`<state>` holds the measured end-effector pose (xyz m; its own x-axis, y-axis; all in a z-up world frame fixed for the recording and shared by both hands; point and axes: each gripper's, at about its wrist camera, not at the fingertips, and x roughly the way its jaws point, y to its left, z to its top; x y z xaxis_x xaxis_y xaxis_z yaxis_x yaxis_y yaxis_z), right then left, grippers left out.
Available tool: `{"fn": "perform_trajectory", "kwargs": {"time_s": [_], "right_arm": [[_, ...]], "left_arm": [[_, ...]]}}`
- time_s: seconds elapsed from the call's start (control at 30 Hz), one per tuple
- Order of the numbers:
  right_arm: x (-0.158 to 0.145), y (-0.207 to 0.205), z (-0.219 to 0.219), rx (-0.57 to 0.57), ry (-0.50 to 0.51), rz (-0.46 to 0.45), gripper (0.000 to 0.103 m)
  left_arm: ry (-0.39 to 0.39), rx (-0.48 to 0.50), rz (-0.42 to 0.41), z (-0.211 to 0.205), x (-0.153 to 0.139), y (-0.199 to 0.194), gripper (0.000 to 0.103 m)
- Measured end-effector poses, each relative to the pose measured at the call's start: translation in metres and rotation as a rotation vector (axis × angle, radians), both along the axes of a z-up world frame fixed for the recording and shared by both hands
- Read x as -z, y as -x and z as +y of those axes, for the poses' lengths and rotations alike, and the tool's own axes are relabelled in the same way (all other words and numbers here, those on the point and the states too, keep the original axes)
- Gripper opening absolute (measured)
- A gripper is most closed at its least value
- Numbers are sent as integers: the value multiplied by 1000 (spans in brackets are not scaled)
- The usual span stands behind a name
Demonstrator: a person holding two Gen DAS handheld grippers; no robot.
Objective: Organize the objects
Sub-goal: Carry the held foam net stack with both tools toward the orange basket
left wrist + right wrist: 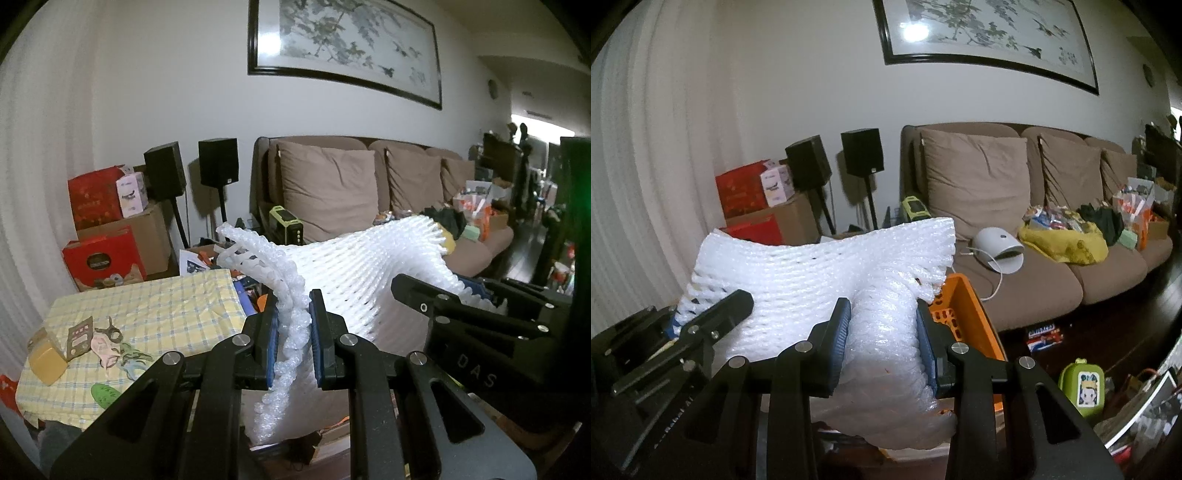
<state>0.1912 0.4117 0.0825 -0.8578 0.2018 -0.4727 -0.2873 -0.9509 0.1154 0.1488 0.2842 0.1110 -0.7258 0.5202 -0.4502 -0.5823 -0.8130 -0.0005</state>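
Note:
A white foam mesh sheet (354, 273) hangs in the air, stretched between both grippers. My left gripper (295, 332) is shut on a bunched edge of the sheet. My right gripper (882, 332) is shut on the other bunched end of the sheet (812, 273). The right gripper also shows in the left wrist view (443, 302) at the right, and the left gripper shows in the right wrist view (713, 317) at the left. An orange plastic crate (964, 314) sits just behind and below the sheet, partly hidden by it.
A table with a yellow checked cloth (159, 306) at the left holds a sponge block (46, 360) and small items. Red and brown boxes (107, 236), two black speakers (862, 151) and a brown sofa (1015, 229) with clutter stand behind. A green toy case (1084, 384) lies on the floor.

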Motion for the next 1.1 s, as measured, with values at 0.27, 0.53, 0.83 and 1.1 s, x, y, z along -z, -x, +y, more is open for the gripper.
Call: {"fn": "perform_trajectory", "kwargs": {"time_s": [0.27,0.53,0.83,1.1], "right_arm": [[2,-1,6,13,-4,-8,34],[3,-1,7,30,-28,-14,34],[6,-3,22,54,-26,-29,34],[10,-4,31,74,-15,-37,34]], "left_arm": [[-8,5,-18,4,3,4,14],[-9,8,-24,14,5,6,14],[-9,38,-38,26,15,7,14],[-18,61,-55,34,14,11,14]]}}
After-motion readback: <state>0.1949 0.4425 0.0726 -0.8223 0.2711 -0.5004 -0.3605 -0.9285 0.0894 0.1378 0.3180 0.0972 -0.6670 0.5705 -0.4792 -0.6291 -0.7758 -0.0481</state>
